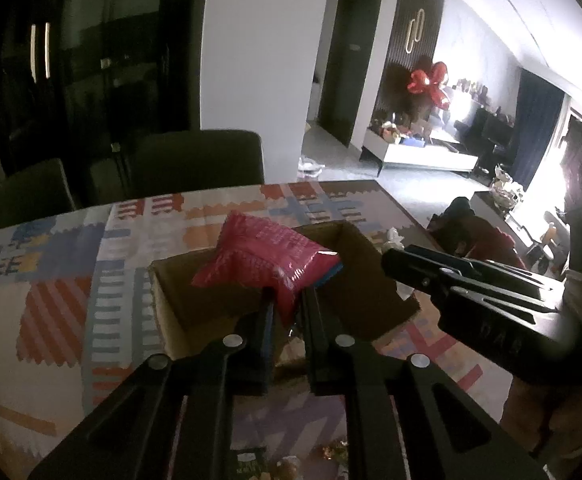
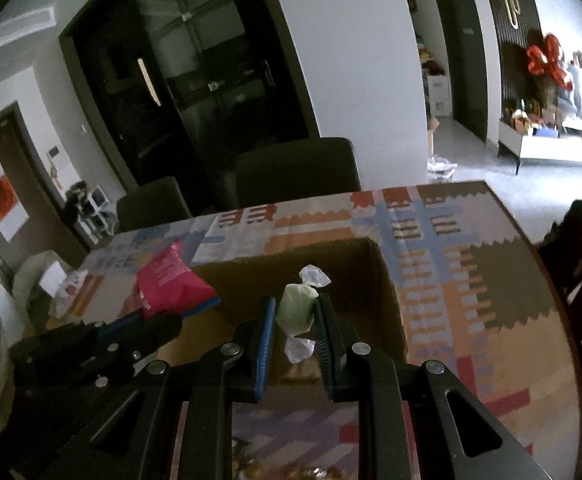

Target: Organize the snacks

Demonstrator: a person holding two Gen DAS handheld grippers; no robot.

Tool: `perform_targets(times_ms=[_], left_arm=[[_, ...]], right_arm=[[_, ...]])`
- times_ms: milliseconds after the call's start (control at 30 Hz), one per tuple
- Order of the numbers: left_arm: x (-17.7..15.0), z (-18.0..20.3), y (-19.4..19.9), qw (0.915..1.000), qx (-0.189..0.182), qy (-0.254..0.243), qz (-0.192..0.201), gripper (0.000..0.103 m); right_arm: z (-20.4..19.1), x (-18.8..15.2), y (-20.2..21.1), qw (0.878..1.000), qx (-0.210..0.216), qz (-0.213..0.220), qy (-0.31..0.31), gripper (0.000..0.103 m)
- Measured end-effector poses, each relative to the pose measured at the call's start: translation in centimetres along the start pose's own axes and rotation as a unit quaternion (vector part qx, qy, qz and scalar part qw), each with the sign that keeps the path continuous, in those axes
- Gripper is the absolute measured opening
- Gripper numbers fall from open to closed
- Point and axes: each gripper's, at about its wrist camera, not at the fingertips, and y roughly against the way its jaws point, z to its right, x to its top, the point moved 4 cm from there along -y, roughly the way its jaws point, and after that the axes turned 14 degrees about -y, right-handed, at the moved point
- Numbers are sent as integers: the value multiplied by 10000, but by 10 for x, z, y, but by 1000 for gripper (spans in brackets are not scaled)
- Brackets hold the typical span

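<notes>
Patterned-cloth table (image 2: 471, 280) with open cardboard box (image 2: 387, 280) on it

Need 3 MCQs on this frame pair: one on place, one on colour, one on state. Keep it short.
1. Where is the cardboard box?
A) on a chair B) on the patterned tablecloth C) on the floor

2. What colour is the packet in the left gripper?
A) pink B) yellow C) white

3. What is the right gripper doing?
A) open and empty B) shut on nothing C) shut on the green wrapped candy

Answers: 1 B, the box sits on the cloth-covered table. 2 A, the pinched wrapper is pink. 3 C, the pads press on the candy from both sides.
</notes>
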Motion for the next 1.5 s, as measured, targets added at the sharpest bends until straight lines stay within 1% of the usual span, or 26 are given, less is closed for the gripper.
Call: perform_targets(times_ms=[33,67,100,133,167,200,267,400,600,700,867,1067,1167,1367,1500], left_arm=[[2,-2,-3,10000,54,13,-27,21],[2,-4,-5,9999,112,3,-26,27],[3,-5,-6,9999,138,-26,-32,36],[3,-6,-6,9998,167,-37,-31,38],[2,-7,-6,9997,228,-45,-35,42],[0,-8,-5,9995,293,-52,-55,45],[-4,-10,-3,9992,384,-53,-88,48],[-12,-6,5,9989,433,-103,-146,50],[-21,5,19,9989,353,-247,-173,52],[-28,17,25,9989,238,-363,-148,52],[-34,38,33,9981,145,-595,-1,52],[-42,64,37,9954,22,-952,76,52],[-52,71,31,9947,-147,-1022,-13,52],[-77,85,9,9909,-452,-1211,-363,52],[-92,90,-4,9886,-660,-1228,-565,52]], right_arm=[[1,2,-4,10000,-9,-55,-23,22],[2,3,-8,9999,-33,-97,-46,22],[4,4,-11,9998,-114,-141,-76,23],[7,4,-13,9996,-193,-152,-134,29],[9,4,-14,9995,-234,-127,-173,40],[12,3,-13,9994,-286,-101,-183,44],[14,0,-12,9993,-328,-83,-171,46],[15,-9,-4,9993,-261,-153,-205,46],[17,-22,12,9993,-204,-202,-222,46],[23,-27,22,9989,-236,-147,-370,46],[41,-41,40,9972,-324,-106,-672,46],[64,-64,50,9932,-417,-346,-1030,46],[77,-80,49,9904,-541,-463,-1182,46],[102,-112,34,9822,-828,-844,-1457,46],[113,-131,25,9780,-953,-1013,-1557,46]])
